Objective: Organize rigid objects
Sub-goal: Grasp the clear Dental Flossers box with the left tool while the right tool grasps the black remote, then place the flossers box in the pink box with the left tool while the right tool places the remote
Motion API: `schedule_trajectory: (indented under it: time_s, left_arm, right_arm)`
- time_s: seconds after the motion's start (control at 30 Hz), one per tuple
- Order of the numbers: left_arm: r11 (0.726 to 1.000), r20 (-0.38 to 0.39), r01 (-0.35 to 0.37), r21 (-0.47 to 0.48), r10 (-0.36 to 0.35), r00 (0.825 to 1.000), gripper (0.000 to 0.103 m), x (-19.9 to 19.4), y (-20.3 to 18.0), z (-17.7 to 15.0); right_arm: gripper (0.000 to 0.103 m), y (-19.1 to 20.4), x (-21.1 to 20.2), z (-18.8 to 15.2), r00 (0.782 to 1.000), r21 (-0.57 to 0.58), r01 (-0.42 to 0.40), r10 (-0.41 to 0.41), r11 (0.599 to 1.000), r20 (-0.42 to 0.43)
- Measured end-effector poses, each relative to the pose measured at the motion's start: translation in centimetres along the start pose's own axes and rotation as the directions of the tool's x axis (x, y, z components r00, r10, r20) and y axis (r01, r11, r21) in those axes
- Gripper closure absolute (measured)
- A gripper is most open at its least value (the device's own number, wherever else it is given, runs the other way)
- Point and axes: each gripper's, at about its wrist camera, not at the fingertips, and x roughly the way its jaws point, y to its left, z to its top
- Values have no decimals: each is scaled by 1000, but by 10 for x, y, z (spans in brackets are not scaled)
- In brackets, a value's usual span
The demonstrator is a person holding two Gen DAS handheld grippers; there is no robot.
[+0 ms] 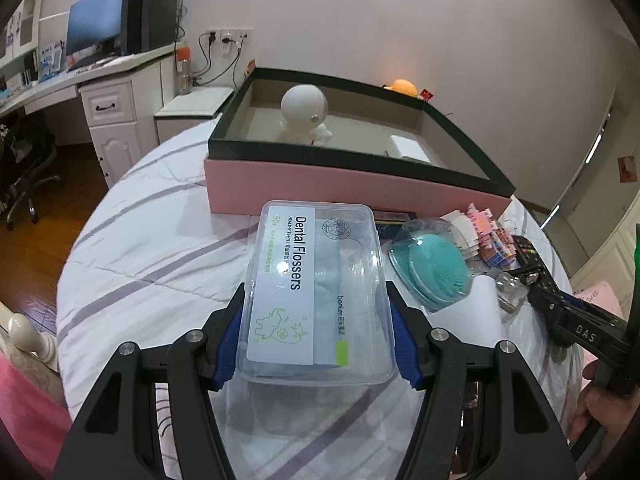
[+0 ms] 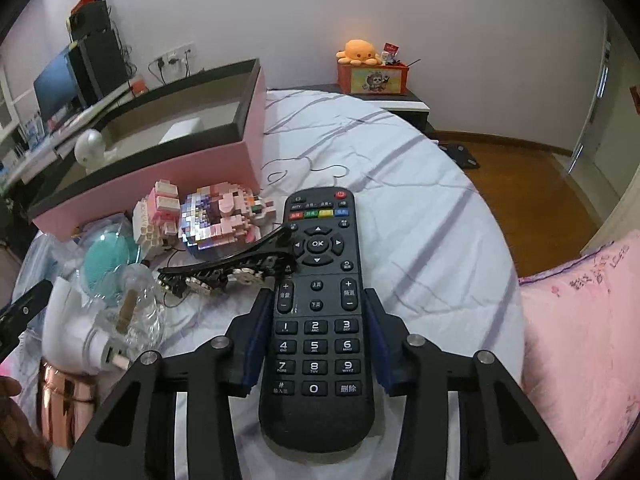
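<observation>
Clear rigid plastic, rectangular, labelled "Dental Flossers": this flosser box (image 1: 316, 292) sits between your left tongs (image 1: 316, 320), blue pads pressed on both long sides near its near end. It looks raised off the striped white quilt (image 1: 160, 240) of the bed, judging by the shadow beneath, with the pink cardboard box with dark rim (image 1: 320, 184) just beyond it.

Handling, judged: light, stiff, smooth-walled, so likely slippery. The walls may flex under squeeze and the lid could pop. Your hold is at one end, so the far end may droop; a hold nearer the middle would be steadier.

Your right tongs (image 2: 316, 340) are clenched on the black TV remote with numbered keys (image 2: 318, 312), pads on both edges beside the volume keys. Whether it is off the quilt I cannot tell. Judged stiff, moderately light, matte casing, good grip; hold is close to mid-length, so balance should be fair. A black jewelled hair clip (image 2: 240, 268) touches or overlaps its left edge and may drag along.

Inside the pink box: a white round-headed figurine (image 1: 304, 116) and a small white block (image 1: 408, 146), leaving floor space between and in front of them.
</observation>
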Motion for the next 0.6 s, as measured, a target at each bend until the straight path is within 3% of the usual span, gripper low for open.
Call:
schedule_trajectory:
  time_s: [0.33, 0.6]
  left_arm:
    - [1000, 14, -4, 8, 4, 1000, 39, -15, -7, -1]
    - [1000, 51, -10, 24, 9, 999, 39, -36, -14, 5]
  right_arm:
    - [59, -26, -32, -6, 997, 63, -63, 60, 996, 47]
    - [59, -7, -57, 2, 987, 20, -130, 127, 991, 103]
